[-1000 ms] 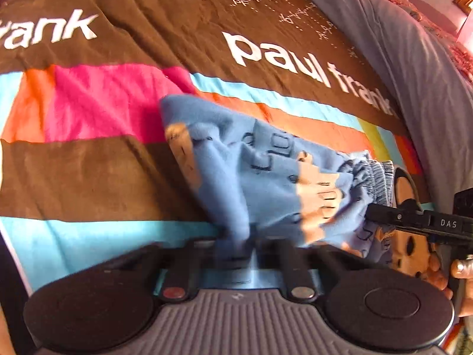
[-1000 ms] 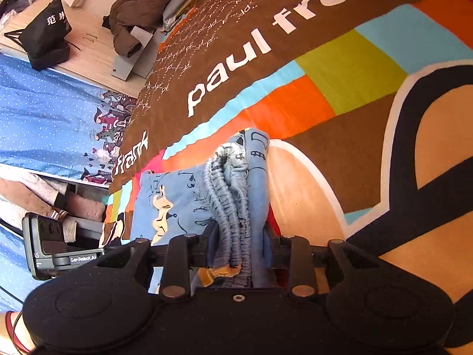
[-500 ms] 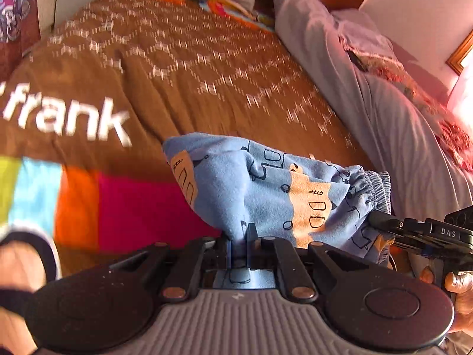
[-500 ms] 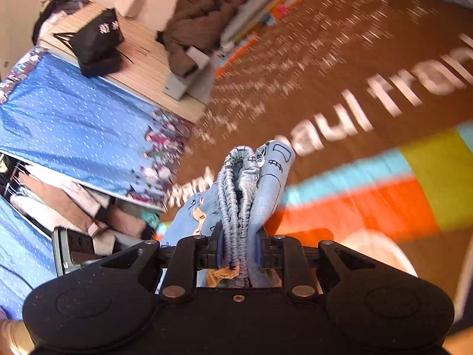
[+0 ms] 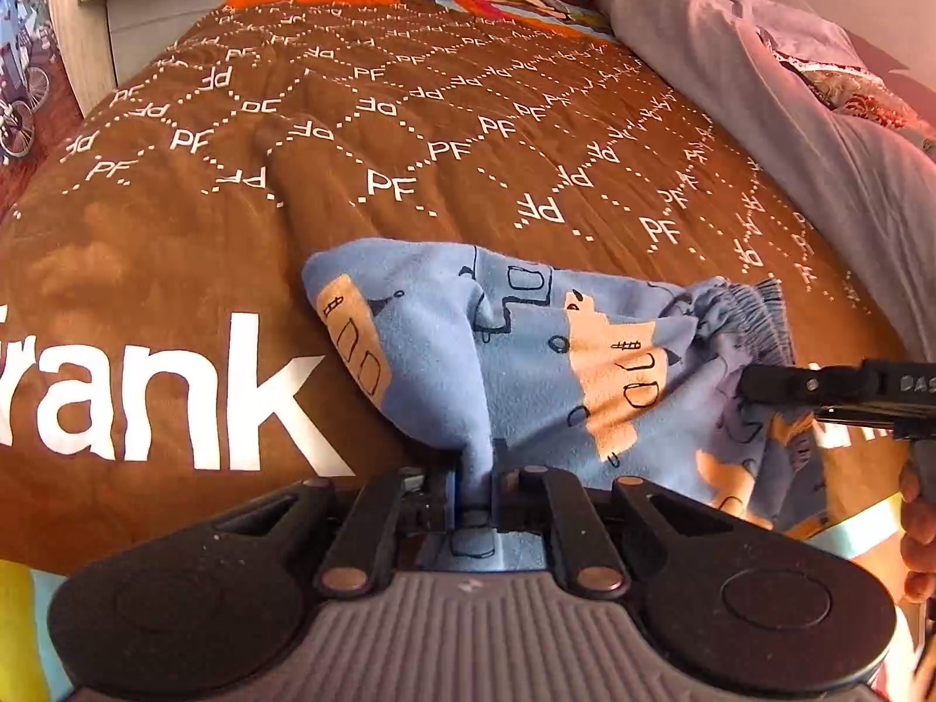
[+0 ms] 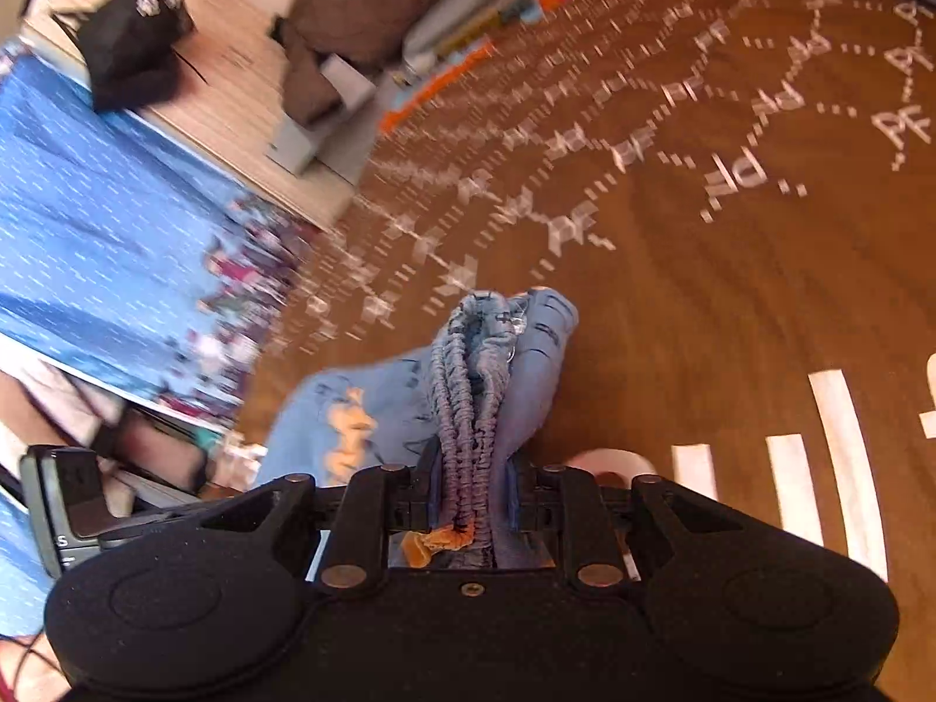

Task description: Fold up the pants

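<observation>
Light blue printed pants (image 5: 526,351), folded into a bundle, hang just above a brown bedspread (image 5: 409,146) with white "PF" marks. My left gripper (image 5: 474,491) pinches a fold of the cloth at the bundle's near edge; its jaws are opening, and the cloth is still pressed between them. In the right wrist view my right gripper (image 6: 471,503) holds the bunched elastic waistband (image 6: 474,386); its jaws are opening too, with the waistband still squeezed between them. One of the right gripper's fingers (image 5: 778,383) reaches the waistband end from the right in the left wrist view.
A grey duvet (image 5: 760,88) lies along the bed's right side. Past the bed's far edge are a wooden surface with a black bag (image 6: 134,41) and a brown jacket (image 6: 351,17). A blue dotted cloth (image 6: 88,234) hangs at the left. A hand (image 5: 918,526) shows at the right edge.
Both grippers carried the pants across the bed, from the coloured stripes and the lettering to the brown "PF" area. The right gripper's jaws stand a little wider round the waistband.
</observation>
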Tool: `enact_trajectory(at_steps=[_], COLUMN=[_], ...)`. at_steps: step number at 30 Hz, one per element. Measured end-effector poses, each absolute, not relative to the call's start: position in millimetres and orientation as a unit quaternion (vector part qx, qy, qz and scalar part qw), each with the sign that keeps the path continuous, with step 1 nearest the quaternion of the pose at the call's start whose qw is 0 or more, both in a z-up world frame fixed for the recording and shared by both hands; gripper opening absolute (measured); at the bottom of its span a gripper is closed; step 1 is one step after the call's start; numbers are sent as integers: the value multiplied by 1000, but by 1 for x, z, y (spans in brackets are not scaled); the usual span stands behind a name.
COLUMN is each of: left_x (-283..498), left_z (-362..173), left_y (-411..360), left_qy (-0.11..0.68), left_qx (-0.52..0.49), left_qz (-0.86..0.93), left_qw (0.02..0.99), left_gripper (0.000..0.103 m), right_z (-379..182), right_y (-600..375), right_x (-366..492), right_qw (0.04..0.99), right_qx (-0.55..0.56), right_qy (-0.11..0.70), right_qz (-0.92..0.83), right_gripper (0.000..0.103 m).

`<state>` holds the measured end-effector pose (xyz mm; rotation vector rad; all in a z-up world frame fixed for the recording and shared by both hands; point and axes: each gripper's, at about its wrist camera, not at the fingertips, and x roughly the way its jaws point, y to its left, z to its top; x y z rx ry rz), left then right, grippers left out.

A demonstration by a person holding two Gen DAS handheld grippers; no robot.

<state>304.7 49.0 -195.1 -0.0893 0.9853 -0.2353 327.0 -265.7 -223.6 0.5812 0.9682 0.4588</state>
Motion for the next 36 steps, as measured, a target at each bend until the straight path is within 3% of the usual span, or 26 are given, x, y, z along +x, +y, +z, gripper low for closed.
enact_trajectory(at_steps=[2,4,5,8,10,17,18,20,21,27,36], left_x=[297,284,276,248,224,129,119,100,93,74,48], left_z=[-189,-182,-177,-164,-154,-108,-98,-78,-70,-53,-37], left_y=[51,58,60,67,70,63,60,53,49,30,33], left_qy=[462,454,453,454,461,500,498,495,494,488,474], left_qx=[-50,-60,-59,-60,-66,-102,-109,-112,-111,-80,-69], left_qz=[-105,-100,-94,-77,-61,-16,-14,-10,-12,-45,-51], left_qw=[879,883,884,885,883,860,860,862,862,868,876], left_gripper=[20,42,46,56,68,84,90,100,102,102,102], right_z=[-223,-212,-205,-177,-155,-84,-73,-51,-42,-31,-25], right_y=[-270,-277,-282,-287,-283,-241,-236,-225,-220,-197,-190], right_x=[321,308,300,271,244,145,133,110,100,59,27], right_qw=[818,828,835,855,870,880,879,882,885,897,901], right_qx=[288,290,286,264,237,171,167,152,142,61,58], right_qy=[446,426,417,400,389,410,412,412,409,410,413], right_qz=[221,221,215,199,191,171,171,170,174,153,120], right_gripper=[46,63,69,71,74,78,79,92,93,97,97])
